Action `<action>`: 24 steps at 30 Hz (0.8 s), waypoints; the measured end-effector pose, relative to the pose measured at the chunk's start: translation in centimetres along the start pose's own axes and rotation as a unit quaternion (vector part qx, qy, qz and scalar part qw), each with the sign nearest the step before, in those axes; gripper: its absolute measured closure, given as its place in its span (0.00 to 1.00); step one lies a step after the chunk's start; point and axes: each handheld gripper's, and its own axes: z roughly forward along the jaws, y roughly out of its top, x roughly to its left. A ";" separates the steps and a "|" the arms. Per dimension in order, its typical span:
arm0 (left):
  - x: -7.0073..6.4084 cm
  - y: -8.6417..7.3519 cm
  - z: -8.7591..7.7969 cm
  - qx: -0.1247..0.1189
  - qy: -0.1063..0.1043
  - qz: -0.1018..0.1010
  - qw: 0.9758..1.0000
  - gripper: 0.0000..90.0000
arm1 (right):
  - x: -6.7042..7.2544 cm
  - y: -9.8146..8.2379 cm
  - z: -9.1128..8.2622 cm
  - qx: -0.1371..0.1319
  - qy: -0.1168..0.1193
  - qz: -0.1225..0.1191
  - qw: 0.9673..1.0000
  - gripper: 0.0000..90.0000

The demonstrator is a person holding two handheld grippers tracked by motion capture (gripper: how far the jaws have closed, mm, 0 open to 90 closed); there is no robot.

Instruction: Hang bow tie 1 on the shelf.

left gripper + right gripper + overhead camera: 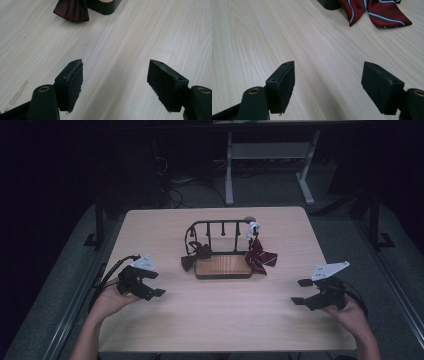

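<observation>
1. The left gripper rests low over the table with its jaws spread wide and nothing between them; the right gripper sits the same way, wide open and empty.
2. Ahead of both grippers, well apart from each, stands a black metal rack on a wooden base.
3. A dark brown bow tie hangs at the rack's left end, ahead and to the right of the left gripper. In the left gripper view its pleated cloth lies on the table beyond the jaws.
4. A red striped bow tie hangs at the rack's right end, ahead and to the left of the right gripper; its wings spread on the wood past the jaws.
5. Both ties look light, soft and floppy. They would likely slump when lifted, so a pinch at the knot or strap seems safer than at a wing.
6. The table is pale, smooth wood grain. The room beyond is dark, with a white desk frame behind.
</observation>
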 end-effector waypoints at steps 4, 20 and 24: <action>-0.3 -0.3 0.2 -0.001 0.000 0.001 1.000 0.32 | 0.0 0.0 -0.1 0.000 -0.001 0.001 1.000 0.29; -1.1 -1.8 2.4 -0.008 -0.017 -0.019 1.000 0.31 | -0.1 -0.3 0.3 0.005 0.002 -0.002 1.000 0.29; -1.4 -2.3 2.8 -0.001 -0.021 -0.017 1.000 0.32 | -0.1 -0.5 0.5 0.005 0.005 -0.004 1.000 0.29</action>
